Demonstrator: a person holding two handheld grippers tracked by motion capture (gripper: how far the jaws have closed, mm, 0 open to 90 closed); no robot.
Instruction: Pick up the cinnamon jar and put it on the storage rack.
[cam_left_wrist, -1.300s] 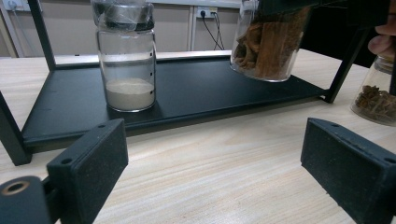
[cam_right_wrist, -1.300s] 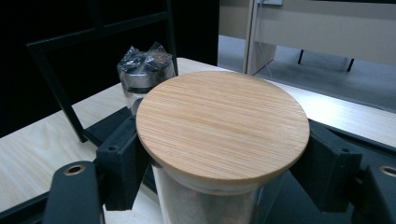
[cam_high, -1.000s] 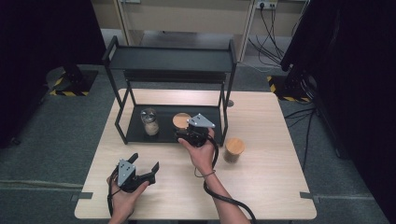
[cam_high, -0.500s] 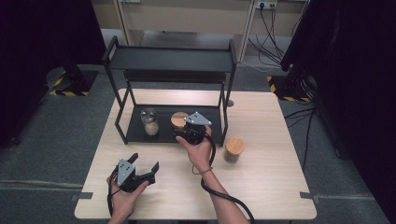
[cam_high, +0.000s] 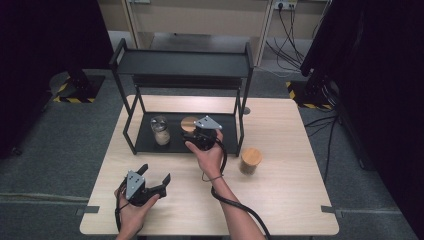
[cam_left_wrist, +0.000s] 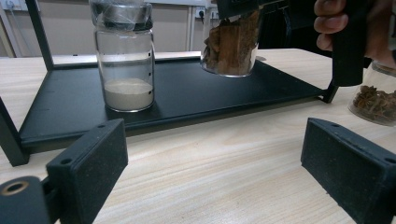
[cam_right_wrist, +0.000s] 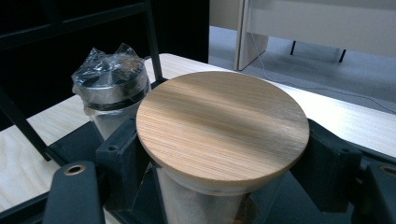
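- Right now the right gripper (cam_high: 192, 136) is clamped on a jar with a wooden lid (cam_right_wrist: 222, 129), one jaw pressing each side of the glass just under the lid; the jar of brown sticks sits low over the black rack's bottom shelf (cam_high: 225, 142), near its middle.
- Just beside it on the shelf stands a foil-capped jar (cam_high: 160, 130) with pale powder, close enough to crowd that side.
- Overhead, the rack's top shelf (cam_high: 182, 64) caps the space, and the rack's posts (cam_high: 241, 107) fence the shelf corners.
- Farther off, the left gripper (cam_high: 156, 176) rests near the table's front edge, jaws wide apart and holding nothing.
- Beside the rack, a second wooden-lidded jar (cam_high: 250, 160) stands on the light wood table (cam_high: 290, 200).
- Around the table lies grey floor (cam_high: 60, 150).
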